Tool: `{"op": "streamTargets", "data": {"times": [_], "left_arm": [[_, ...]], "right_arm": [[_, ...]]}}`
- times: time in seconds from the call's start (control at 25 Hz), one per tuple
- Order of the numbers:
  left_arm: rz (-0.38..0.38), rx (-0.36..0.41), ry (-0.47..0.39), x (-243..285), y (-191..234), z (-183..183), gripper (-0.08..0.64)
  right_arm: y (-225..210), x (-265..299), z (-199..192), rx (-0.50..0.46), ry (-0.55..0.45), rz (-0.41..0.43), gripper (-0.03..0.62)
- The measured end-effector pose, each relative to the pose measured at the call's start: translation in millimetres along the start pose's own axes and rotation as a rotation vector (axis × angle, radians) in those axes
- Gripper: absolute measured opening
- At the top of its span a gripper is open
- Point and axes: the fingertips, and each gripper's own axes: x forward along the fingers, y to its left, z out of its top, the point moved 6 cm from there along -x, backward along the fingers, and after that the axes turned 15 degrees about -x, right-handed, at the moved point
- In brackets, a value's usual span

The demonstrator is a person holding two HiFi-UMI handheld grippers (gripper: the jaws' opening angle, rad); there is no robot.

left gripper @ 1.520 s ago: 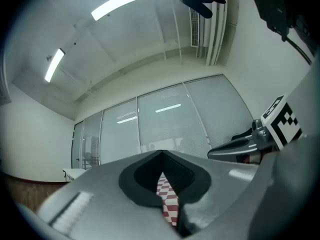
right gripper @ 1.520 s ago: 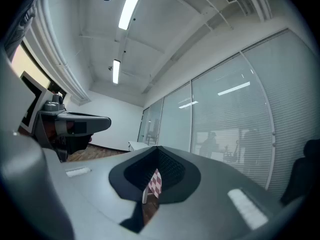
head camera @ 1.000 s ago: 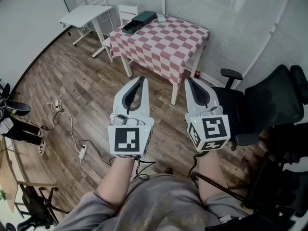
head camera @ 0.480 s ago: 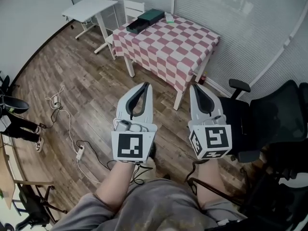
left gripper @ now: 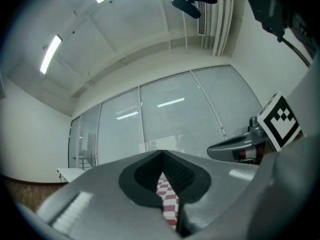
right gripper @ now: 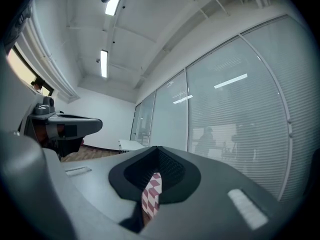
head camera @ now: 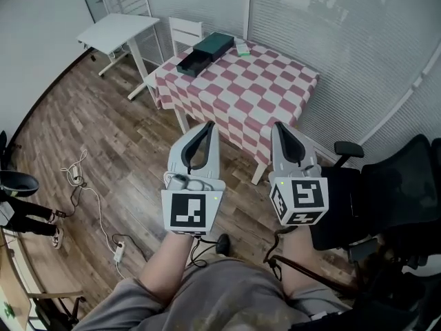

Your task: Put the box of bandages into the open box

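Cables (head camera: 81,185) lay on the wooden floor at far left. On the far end of the checked tabletop (head camera: 248,95) stood the dark open box (head camera: 204,52), its interior hard to make out. Just to its right lay the small pale box of bandages (head camera: 242,47), its print too small to read. Left gripper (head camera: 206,125) and right gripper (head camera: 278,125) hung well apart from both boxes, each with jaws clenched on nothing. A black chair (head camera: 393,178) was cut off at right.

Open wood floor (head camera: 117,143) before checked table (head camera: 248,98); black office chair (head camera: 396,192) at right.
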Motion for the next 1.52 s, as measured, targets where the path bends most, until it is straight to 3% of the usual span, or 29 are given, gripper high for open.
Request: {"op": "streamTargets", "data": {"times": [0.36,0.68,1.08,1.52], "left_arm": [[-0.042,-0.008,-0.019,55.9,37.8,-5.4,0.0],[-0.056,-0.028,0.019,107.5,48.6,-32.5,0.0],[-0.047,-0.019,0.061,220.5,80.8,-71.8,0.0],[-0.013,-0.003,0.053,329.5,109.0,-81.3,0.0]], "right_arm": [[-7.2,66.0,9.9,-0.032,-0.015,-0.032,0.028],[-26.6,111.9,-19.4,-0.007,0.017,-0.036,0.028],[-79.6,226.5,-66.2,0.038,0.047,-0.025,0.028],[-137.6,337.4,-76.6,0.022,0.032,0.001,0.028]]}}
